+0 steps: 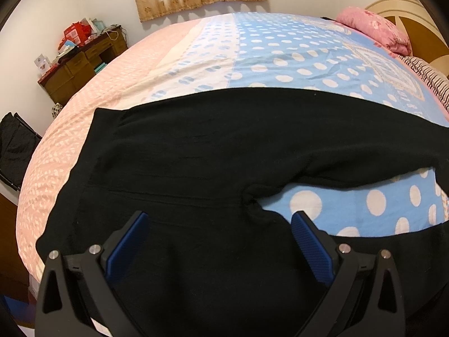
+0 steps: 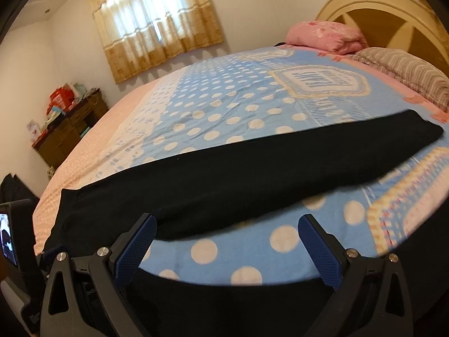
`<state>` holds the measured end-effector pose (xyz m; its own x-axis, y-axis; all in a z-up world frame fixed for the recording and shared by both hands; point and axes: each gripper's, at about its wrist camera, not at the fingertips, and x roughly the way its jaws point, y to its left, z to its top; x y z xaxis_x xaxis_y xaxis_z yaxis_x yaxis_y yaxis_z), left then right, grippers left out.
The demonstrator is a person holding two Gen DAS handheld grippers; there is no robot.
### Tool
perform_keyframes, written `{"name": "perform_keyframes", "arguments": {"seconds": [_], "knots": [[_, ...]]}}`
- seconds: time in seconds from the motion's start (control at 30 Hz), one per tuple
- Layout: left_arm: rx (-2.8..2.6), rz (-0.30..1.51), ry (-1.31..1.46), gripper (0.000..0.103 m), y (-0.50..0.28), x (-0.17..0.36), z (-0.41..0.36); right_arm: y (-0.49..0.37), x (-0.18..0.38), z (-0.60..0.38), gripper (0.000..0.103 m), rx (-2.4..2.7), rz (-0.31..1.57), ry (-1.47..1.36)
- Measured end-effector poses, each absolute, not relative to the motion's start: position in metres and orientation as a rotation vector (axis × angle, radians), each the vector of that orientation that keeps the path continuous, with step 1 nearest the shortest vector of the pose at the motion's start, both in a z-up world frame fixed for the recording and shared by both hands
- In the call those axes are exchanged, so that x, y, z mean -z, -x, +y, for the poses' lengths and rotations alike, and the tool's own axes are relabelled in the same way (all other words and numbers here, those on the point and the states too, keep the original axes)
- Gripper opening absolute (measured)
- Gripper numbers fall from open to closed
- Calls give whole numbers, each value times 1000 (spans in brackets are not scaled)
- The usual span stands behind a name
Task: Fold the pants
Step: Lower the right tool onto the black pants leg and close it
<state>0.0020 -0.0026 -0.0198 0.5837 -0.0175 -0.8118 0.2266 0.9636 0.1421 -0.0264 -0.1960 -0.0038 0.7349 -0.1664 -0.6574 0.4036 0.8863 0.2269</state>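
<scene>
Left gripper [image 1: 219, 221]: jaws wide open over the pants [image 1: 213, 151] seat near the crotch, holding nothing. Pants lie flat on the bed [image 1: 280, 47], legs splayed. Right gripper [image 2: 227, 224]: jaws wide open, empty, above bedspread between legs.

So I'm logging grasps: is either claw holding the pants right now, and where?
Neither. The left claw and right claw are both open above the black pants.
</scene>
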Motion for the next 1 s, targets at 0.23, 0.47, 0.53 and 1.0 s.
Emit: {"name": "perform_keyframes", "arguments": {"seconds": [0.23,0.47,0.53,1.0], "knots": [[89,923,-193,103,-35,9,41,-83,-2,-199,102,19,761,-248],[33,968,-107,103,-70,11,75,-186,29,-163,75,-166,888,-32],[24,973,-110,103,-78,14,77,-200,38,-160,75,-199,920,-16],[38,1024,-97,103,-108,36,77,-201,49,-137,3,-314,951,136]]}}
